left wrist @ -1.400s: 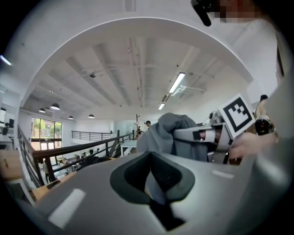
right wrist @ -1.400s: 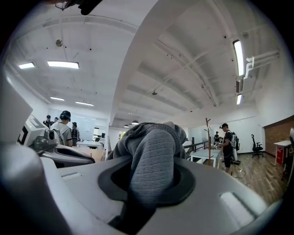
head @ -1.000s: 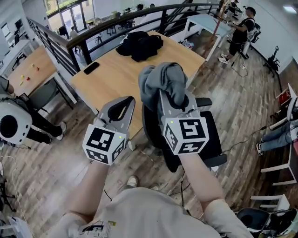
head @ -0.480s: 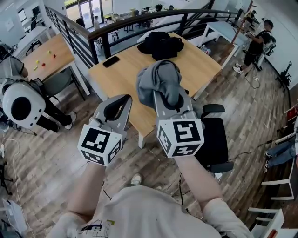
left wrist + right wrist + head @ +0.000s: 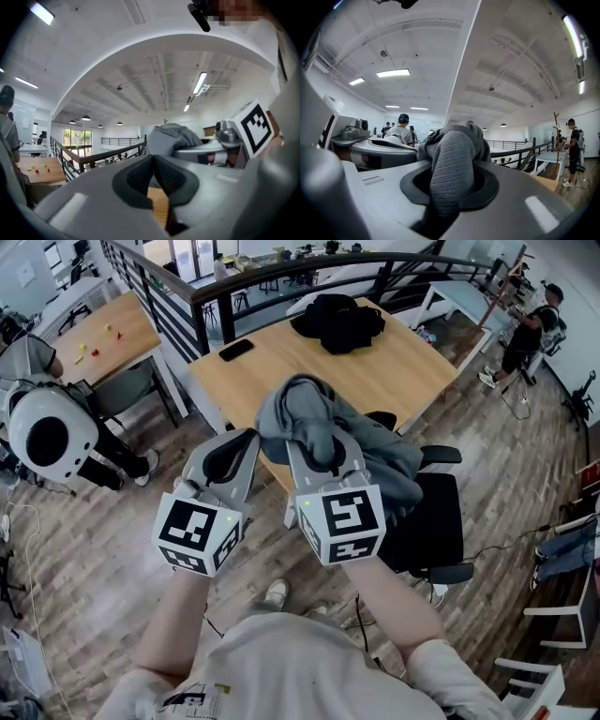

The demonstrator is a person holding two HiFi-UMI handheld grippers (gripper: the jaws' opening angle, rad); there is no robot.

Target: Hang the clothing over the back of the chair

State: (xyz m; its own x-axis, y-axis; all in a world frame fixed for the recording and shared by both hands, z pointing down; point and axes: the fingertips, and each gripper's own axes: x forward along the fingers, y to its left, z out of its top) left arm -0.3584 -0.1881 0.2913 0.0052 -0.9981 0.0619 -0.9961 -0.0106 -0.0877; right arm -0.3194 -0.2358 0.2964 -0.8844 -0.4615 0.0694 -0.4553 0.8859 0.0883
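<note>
In the middle of the head view, the right gripper [image 5: 317,448] is pinching a grey garment [image 5: 305,413], its jaws narrowed onto a fold of the cloth. The bunched fabric is rising above the jaw tips and spilling toward the right of the frame, across the top of the black chair [image 5: 439,535] below. From here I cannot tell whether the cloth is touching the chair back.

The right gripper view is showing what the head view hides: a ribbed knit fold is running straight down between the two dark pads, squeezed there.

Just to its left in the head view, the left gripper [image 5: 234,448] is hanging beside it with nothing in its grasp. Its own view is confirming this: the pads are meeting at the tips with only the wooden table [image 5: 281,371] showing below them, and the garment is sitting off to the right.

Only the head view is taking in the table's far end at the top of the frame, where a black heap of clothes [image 5: 337,322] and a phone [image 5: 236,350] are lying.
</note>
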